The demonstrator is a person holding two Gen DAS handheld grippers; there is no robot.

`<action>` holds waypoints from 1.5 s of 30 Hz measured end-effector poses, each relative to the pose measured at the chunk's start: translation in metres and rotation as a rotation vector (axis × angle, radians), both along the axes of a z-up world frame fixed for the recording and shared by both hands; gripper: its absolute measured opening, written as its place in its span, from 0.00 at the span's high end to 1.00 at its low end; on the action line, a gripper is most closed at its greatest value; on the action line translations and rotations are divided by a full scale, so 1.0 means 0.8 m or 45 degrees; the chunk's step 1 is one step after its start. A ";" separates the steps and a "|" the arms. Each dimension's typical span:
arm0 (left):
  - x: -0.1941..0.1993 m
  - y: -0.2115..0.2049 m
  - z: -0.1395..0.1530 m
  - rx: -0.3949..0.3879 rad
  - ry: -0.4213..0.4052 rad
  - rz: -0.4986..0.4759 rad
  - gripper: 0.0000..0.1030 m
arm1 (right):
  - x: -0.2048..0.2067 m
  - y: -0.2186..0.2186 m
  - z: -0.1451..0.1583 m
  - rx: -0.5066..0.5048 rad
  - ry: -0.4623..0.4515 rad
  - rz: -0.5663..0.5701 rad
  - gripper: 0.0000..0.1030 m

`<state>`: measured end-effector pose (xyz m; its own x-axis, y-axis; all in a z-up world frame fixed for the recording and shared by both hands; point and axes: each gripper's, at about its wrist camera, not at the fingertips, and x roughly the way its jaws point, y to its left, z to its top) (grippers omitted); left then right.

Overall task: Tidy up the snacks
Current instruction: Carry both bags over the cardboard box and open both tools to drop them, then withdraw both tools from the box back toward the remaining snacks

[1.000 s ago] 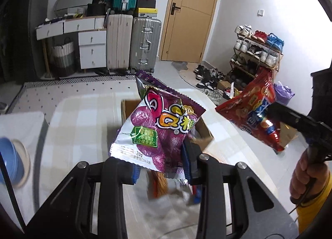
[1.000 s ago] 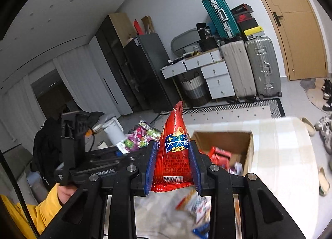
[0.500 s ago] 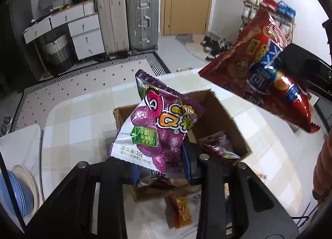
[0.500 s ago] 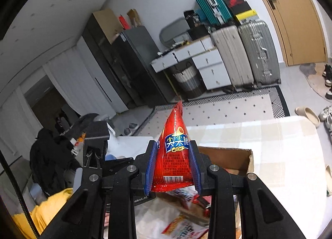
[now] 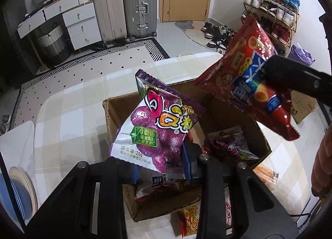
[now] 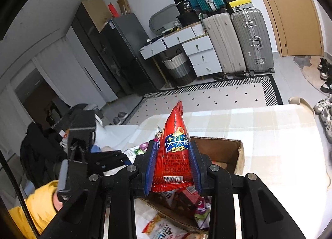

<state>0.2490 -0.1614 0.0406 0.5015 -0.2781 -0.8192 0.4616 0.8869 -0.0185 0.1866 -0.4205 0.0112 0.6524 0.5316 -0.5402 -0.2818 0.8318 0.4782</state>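
Your left gripper (image 5: 159, 166) jaws are pinching the purple candy bag (image 5: 157, 129), and your right gripper (image 6: 173, 168) jaws are clamping the red crisp bag (image 6: 176, 152). Both bags are hanging just above the open cardboard box (image 5: 207, 118), which is sitting on the checked bench (image 5: 72, 114) below the jaws.

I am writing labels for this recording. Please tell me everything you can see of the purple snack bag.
The purple snack bag is a small, glossy foil pouch printed with purple candy balls, a cartoon logo, a green label and a white bottom strip. It looks sealed and puffy. The left claw is shut on its lower edge and holds it tilted above the open cardboard box. It touches nothing else that I can see.
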 end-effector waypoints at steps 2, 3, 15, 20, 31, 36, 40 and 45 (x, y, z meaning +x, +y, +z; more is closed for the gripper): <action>0.005 0.000 -0.003 -0.001 0.008 -0.004 0.72 | 0.003 0.001 -0.004 -0.014 0.011 0.001 0.70; 0.007 0.001 -0.004 -0.006 0.009 0.001 0.72 | 0.002 0.002 -0.005 -0.020 0.010 0.002 0.70; 0.014 0.013 -0.012 -0.043 0.034 0.021 0.70 | 0.011 0.013 -0.010 -0.050 0.032 0.015 0.70; 0.015 0.014 -0.010 -0.046 0.035 0.027 0.69 | 0.013 0.015 -0.012 -0.053 0.038 0.014 0.70; 0.005 0.021 0.008 -0.059 -0.006 0.027 0.46 | 0.015 0.018 -0.016 -0.070 0.051 -0.002 0.70; 0.003 0.030 0.020 -0.058 -0.021 0.053 0.45 | 0.018 0.023 -0.020 -0.078 0.072 0.009 0.70; -0.001 0.036 0.023 -0.049 -0.019 0.066 0.42 | 0.022 0.030 -0.025 -0.097 0.089 0.010 0.69; -0.007 0.035 0.025 -0.047 -0.014 0.073 0.41 | 0.022 0.035 -0.028 -0.139 0.092 -0.001 0.65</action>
